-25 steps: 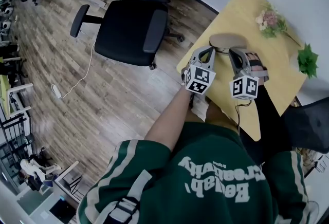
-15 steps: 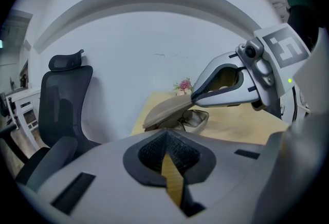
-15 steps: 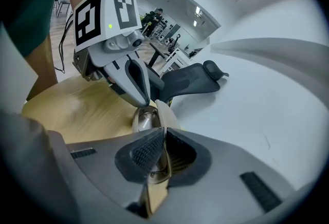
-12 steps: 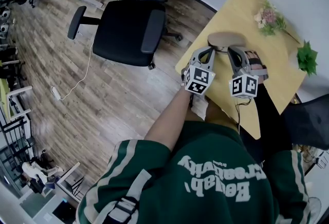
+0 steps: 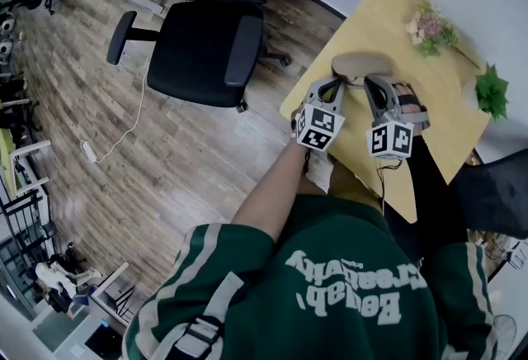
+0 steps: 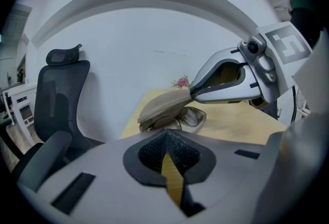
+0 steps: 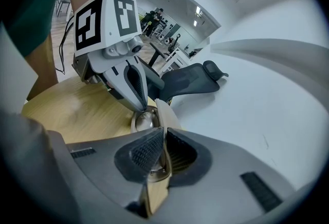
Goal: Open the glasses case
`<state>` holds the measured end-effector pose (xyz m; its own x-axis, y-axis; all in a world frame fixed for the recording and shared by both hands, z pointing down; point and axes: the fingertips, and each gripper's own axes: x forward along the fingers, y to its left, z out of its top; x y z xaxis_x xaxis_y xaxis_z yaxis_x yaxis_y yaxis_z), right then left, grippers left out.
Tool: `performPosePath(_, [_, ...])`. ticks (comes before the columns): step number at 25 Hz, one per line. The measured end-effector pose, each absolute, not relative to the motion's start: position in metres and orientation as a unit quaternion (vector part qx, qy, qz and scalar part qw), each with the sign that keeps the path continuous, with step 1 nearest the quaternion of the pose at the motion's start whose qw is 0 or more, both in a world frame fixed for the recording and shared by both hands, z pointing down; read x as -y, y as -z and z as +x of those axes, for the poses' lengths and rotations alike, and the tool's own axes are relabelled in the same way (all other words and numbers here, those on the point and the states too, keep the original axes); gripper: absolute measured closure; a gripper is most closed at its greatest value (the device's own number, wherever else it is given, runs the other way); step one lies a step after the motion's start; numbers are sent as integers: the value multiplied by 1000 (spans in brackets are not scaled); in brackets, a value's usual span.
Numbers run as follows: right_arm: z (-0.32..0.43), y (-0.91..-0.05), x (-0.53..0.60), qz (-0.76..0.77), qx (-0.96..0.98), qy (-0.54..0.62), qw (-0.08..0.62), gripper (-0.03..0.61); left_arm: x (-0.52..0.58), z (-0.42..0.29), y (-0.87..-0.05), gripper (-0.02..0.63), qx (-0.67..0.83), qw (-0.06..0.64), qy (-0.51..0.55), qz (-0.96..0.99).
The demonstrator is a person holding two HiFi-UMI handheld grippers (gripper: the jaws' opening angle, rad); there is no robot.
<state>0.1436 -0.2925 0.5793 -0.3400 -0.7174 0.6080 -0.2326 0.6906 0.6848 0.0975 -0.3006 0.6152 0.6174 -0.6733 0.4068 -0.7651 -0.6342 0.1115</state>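
A tan glasses case (image 5: 361, 63) lies near the far left edge of the yellow table (image 5: 429, 102). Its lid (image 6: 163, 103) is lifted partway, and a pair of glasses (image 6: 188, 117) shows inside. My right gripper (image 7: 163, 153) is shut on the lid's rim (image 7: 165, 115); its jaws have just been opening a little, with the rim still between the pads. In the head view the right gripper (image 5: 373, 82) sits at the case's right end. My left gripper (image 5: 334, 84) is at the case's left end, its jaws together on nothing (image 6: 165, 138), tips by the case's base (image 7: 140, 108).
A bunch of pink flowers (image 5: 429, 26) and a green plant (image 5: 492, 94) lie on the table's far side. A black office chair (image 5: 202, 45) stands on the wooden floor to the left of the table. A white wall runs behind the table.
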Motion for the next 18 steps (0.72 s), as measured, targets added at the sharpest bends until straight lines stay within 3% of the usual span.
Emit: performPosePath(18, [151, -554, 346, 343, 773, 251, 471, 545, 302, 99, -615, 600, 414, 145, -164, 884])
